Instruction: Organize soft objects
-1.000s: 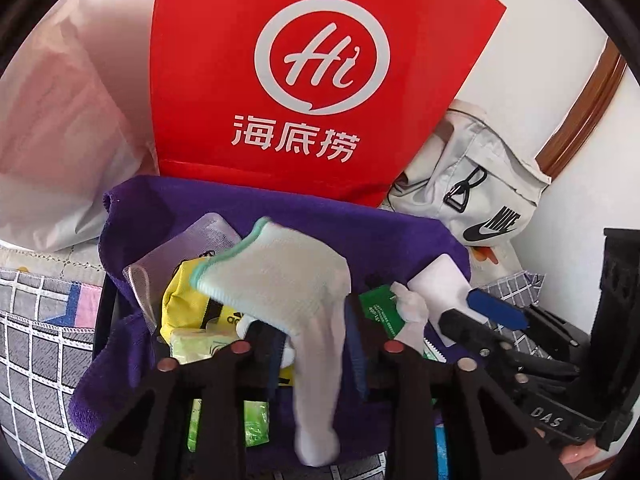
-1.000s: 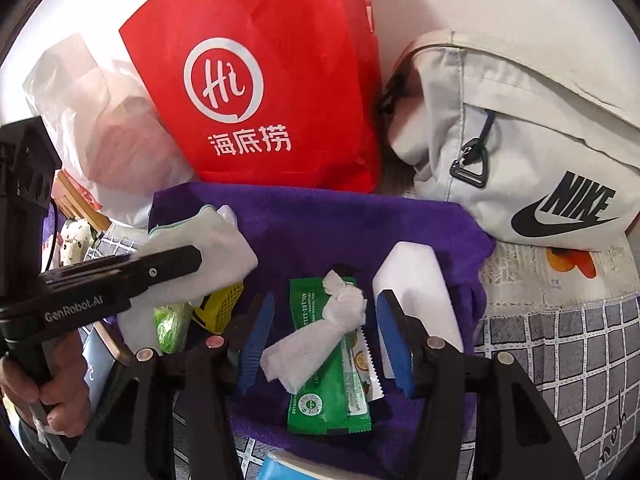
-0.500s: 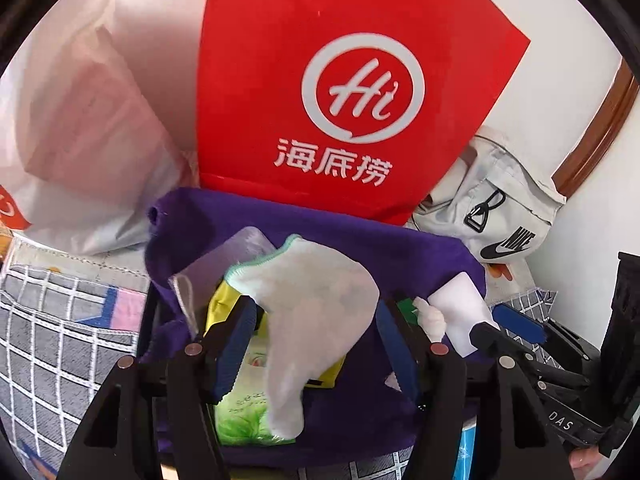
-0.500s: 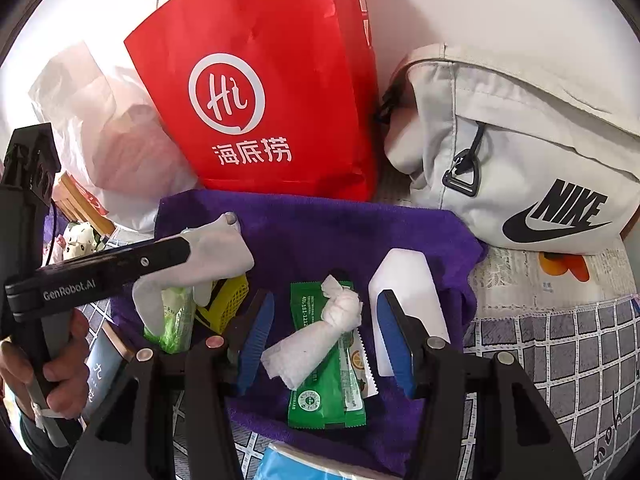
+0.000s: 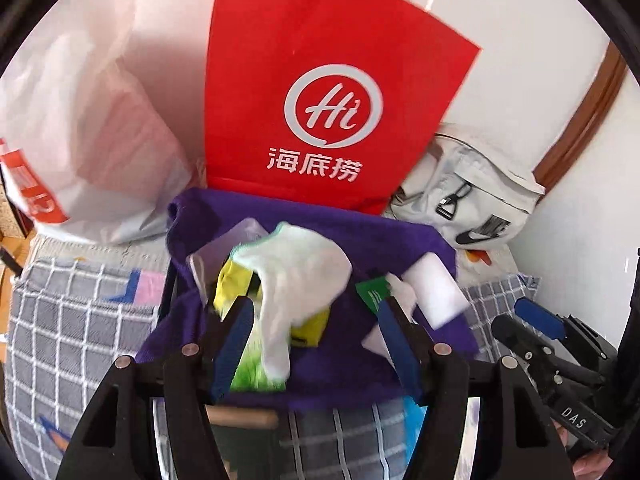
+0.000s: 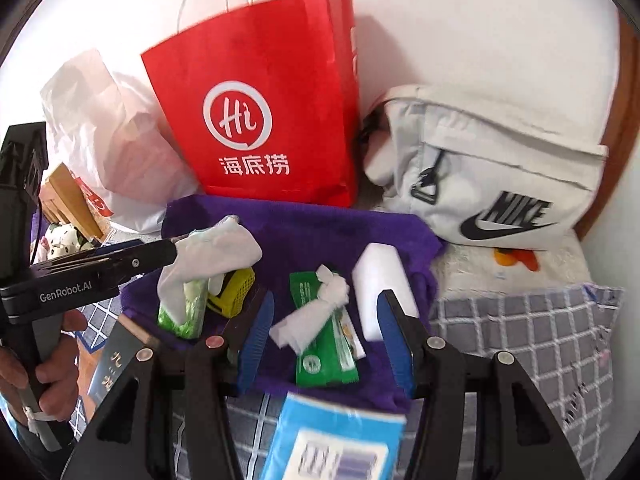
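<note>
- Behind my work area: red paper bag (image 5: 320, 92), white plastic bag (image 5: 92, 148), grey Nike bag (image 6: 492, 176), all crowded against the wall.
- Purple towel (image 5: 360, 240) carries the soft stuff: white glove (image 5: 296, 276) draped over yellow pack (image 5: 312, 320), plus green wipes packet (image 6: 324, 344) w/ tissue wad (image 6: 320, 304), white sponge (image 6: 380, 276).
- L gripper (image 5: 316, 344): released, jaws apart around the glove, not pinching.
- R gripper (image 6: 328, 344): unclenched, straddling packet + wad w/o contact.

Our left tongs (image 5: 316, 332) are black, with two long arms shaped like thin triangles with holes in them. Each finger has a blue ribbed pad (image 5: 234, 346) inside. Small round silver and copper screws sit on top. Our right tongs (image 6: 326, 338) look the same. White letters say "GenRobot.AI" on one black handle, and "DAS" on the other.
</note>
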`<state>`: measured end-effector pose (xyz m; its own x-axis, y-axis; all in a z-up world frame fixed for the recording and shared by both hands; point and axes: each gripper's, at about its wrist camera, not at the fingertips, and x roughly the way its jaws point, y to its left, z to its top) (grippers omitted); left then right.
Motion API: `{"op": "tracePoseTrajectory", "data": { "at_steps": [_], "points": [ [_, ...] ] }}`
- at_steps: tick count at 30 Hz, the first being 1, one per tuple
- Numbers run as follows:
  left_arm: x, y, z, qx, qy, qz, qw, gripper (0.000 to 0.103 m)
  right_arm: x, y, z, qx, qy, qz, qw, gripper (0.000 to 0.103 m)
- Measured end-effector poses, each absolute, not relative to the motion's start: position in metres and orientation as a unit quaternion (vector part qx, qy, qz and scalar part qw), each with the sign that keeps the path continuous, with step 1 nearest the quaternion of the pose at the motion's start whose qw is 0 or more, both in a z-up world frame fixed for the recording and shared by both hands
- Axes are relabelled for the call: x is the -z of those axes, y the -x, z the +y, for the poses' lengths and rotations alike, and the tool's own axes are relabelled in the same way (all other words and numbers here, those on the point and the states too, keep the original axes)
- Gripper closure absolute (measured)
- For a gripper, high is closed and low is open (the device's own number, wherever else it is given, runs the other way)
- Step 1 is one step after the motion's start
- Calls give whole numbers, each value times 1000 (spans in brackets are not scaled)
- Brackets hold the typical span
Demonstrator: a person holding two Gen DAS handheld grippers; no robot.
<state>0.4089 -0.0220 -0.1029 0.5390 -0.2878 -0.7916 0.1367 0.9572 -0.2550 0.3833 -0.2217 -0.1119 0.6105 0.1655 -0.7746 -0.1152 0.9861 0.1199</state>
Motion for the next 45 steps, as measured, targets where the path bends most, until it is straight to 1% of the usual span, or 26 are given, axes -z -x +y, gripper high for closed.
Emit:
{"op": "tracePoseTrajectory", "data": {
  "at_steps": [3, 5, 7, 9, 10, 11, 13, 15, 16, 17, 18, 24, 29, 36, 45],
  "points": [
    [87, -382, -19, 113, 70, 465, 876, 40, 95, -360, -223, -82, -40, 430, 898, 48],
    [77, -363, -18, 108, 57, 463, 878, 38, 83, -338, -223, -77, -47, 424, 901, 41],
    [66, -337, -16, 102, 51, 457, 882, 35, 74, -320, -221, -75, -44, 419, 904, 36],
    [58, -316, -13, 95, 44, 455, 884, 30, 64, -297, -217, -72, -34, 412, 908, 27],
    [54, -307, -13, 89, 40, 453, 886, 28, 59, -286, -214, -70, -27, 409, 910, 19],
    [48, -291, -11, 78, 36, 446, 891, 27, 54, -273, -212, -65, -22, 404, 912, 16],
    [41, -272, -11, 69, 28, 440, 895, 22, 47, -252, -209, -60, -19, 399, 915, 13],
    [34, -247, -12, 64, 20, 438, 897, 15, 41, -231, -206, -56, -18, 398, 916, 7],
    [30, -235, -13, 61, 15, 435, 898, 10, 38, -219, -206, -48, -14, 396, 917, 3],
    [27, -227, -14, 57, 13, 432, 900, 8, 36, -210, -206, -41, -11, 395, 918, 0],
    [24, -215, -14, 50, 9, 427, 903, 7, 35, -201, -207, -35, -10, 398, 917, 0],
    [13, -161, -20, 38, -15, 415, 909, 7, 31, -150, -217, -29, -24, 401, 915, 0],
    [10, -128, -17, 24, -9, 410, 912, 7, 28, -112, -219, -30, -19, 399, 916, 0],
    [12, -97, -16, 21, 4, 405, 914, 7, 22, -74, -230, -18, -34, 391, 919, 0],
    [6, -72, -27, 29, -10, 392, 920, 7, 17, -45, -231, -15, -25, 384, 923, 0]
  ]
}}
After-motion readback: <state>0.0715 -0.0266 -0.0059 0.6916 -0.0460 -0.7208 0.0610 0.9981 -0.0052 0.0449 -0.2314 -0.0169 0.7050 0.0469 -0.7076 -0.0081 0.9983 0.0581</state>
